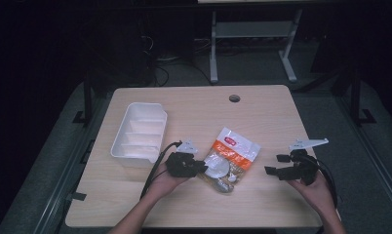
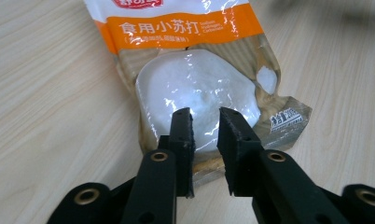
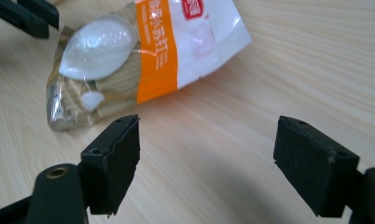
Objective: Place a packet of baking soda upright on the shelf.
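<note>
A plastic bag [image 1: 231, 155] with an orange band, a red logo and a clear window of white powder lies flat at the table's middle. In the left gripper view the bag [image 2: 195, 84] lies just under and ahead of my left gripper [image 2: 205, 114]. Its jaws stand a narrow gap apart over the bag's bottom edge, and I see no pinch on the film. From above, my left gripper [image 1: 203, 168] touches the bag's left lower edge. My right gripper [image 1: 275, 165] hovers to the right of the bag, jaws wide apart. Its own view has the right gripper [image 3: 209, 126] empty, the bag [image 3: 129, 51] ahead and the left gripper [image 3: 24, 16] beyond.
A white divided plastic bin [image 1: 117, 146] stands at the table's left side, close behind my left hand. A round cable hole [image 1: 234, 98] sits near the far edge. Dark floor and a table frame lie beyond.
</note>
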A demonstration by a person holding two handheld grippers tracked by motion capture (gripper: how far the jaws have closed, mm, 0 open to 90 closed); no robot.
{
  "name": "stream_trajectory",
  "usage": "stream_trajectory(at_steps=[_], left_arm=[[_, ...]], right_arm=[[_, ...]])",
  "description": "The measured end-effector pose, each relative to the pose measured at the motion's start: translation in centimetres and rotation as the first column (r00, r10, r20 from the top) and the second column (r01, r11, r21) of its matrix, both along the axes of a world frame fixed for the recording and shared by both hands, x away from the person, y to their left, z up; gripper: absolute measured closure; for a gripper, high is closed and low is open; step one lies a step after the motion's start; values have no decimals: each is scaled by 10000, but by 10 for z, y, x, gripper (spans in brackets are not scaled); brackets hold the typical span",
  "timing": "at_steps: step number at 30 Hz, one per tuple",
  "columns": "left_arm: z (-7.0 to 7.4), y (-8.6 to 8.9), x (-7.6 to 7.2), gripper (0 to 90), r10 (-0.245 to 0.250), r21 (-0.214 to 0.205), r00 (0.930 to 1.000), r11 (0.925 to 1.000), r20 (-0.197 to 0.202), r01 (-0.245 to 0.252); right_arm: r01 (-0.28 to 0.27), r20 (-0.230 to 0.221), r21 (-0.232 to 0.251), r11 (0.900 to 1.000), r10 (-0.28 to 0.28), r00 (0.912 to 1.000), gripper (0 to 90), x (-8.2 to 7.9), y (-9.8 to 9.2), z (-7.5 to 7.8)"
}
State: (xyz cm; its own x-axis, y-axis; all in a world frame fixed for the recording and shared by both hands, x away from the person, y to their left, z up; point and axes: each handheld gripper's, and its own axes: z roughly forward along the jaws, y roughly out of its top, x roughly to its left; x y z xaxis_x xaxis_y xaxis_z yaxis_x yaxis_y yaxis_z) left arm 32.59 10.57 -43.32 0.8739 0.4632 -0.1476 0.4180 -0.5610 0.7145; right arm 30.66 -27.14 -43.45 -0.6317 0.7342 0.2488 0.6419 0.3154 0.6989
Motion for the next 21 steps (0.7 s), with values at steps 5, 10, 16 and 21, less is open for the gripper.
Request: stream_trajectory(at_steps=[5,10,16,21], left_arm=[[-4,-10,3,790,-43,473,9998,9989,-190,52],[-8,-12,4,804,14,569,9999,9984,-151,-6],[-8,-12,4,826,16,617,9999,9981,-101,-9],[-8,-12,4,828,0,638,10000,9980,-73,4]], right_arm=[[-54,-77,7,10000,54,10000,227,11,10,2],[-144,-182,17,9999,144,9997,227,21,18,5],[-171,-518,318,9993,187,9985,227,38,24,6],[-47,-839,373,9993,78,9964,229,49,31,-2]])
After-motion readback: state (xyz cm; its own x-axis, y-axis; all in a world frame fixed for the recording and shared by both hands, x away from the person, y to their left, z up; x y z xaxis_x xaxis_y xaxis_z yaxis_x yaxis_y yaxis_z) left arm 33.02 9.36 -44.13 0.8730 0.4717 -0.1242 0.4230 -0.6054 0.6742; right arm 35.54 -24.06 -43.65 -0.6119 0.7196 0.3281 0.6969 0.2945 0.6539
